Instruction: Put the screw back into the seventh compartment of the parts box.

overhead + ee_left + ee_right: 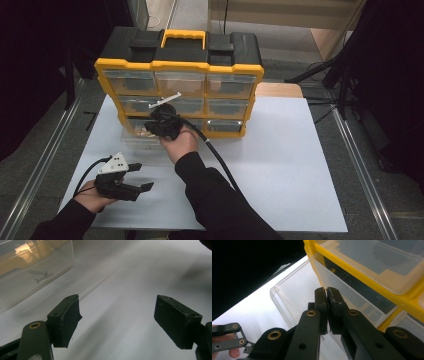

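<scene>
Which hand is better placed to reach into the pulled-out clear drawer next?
Right, probably. The right gripper is shut, directly over the clear drawer pulled from the yellow organizer. The left gripper is open, low over the white table, off to the drawer's side.

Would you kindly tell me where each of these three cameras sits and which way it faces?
High view: above the person's side, looking forward and down on the white table and the yellow organiser; both forearms and both grippers show.
Left gripper view: rides on the left gripper, looking along its open jaws at the table and the clear drawer with two screws.
Right gripper view: rides on the right gripper, jaws shut, facing the drawer and organiser; the left hand's fingertip shows.
Shared: both gripper views show the pulled-out drawer.
</scene>
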Demonstrator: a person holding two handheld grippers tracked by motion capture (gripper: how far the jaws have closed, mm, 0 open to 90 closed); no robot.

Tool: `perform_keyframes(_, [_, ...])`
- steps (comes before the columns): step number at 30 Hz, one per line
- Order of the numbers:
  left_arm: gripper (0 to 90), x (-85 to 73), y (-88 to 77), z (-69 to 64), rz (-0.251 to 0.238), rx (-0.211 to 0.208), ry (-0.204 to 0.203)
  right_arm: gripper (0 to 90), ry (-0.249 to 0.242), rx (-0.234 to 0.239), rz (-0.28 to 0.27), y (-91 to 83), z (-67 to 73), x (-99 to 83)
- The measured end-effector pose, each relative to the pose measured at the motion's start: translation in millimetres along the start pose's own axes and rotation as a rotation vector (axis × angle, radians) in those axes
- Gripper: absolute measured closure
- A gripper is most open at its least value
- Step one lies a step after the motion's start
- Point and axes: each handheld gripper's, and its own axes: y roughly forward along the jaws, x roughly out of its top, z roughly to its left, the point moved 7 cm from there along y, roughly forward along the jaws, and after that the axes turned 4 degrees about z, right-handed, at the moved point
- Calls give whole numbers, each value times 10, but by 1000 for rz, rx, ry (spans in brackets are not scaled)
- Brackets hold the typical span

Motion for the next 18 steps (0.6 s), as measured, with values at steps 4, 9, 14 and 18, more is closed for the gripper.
perform_keyframes(4, [207, 0, -2, 1, -1, 0, 0, 881, 1, 2, 1, 25, -2, -5])
perform_keyframes(9, [207, 0, -3, 1, -1, 1, 0, 877, 4, -5, 11, 52, -3, -21])
perform_keyframes(14, [207, 0, -5, 3, -2, 2, -1, 741, -16, 13, -1, 57, 2, -15])
perform_keyframes(18, [207, -2, 0, 1, 0, 0, 0, 652, -41, 14, -22, 20, -3, -24])
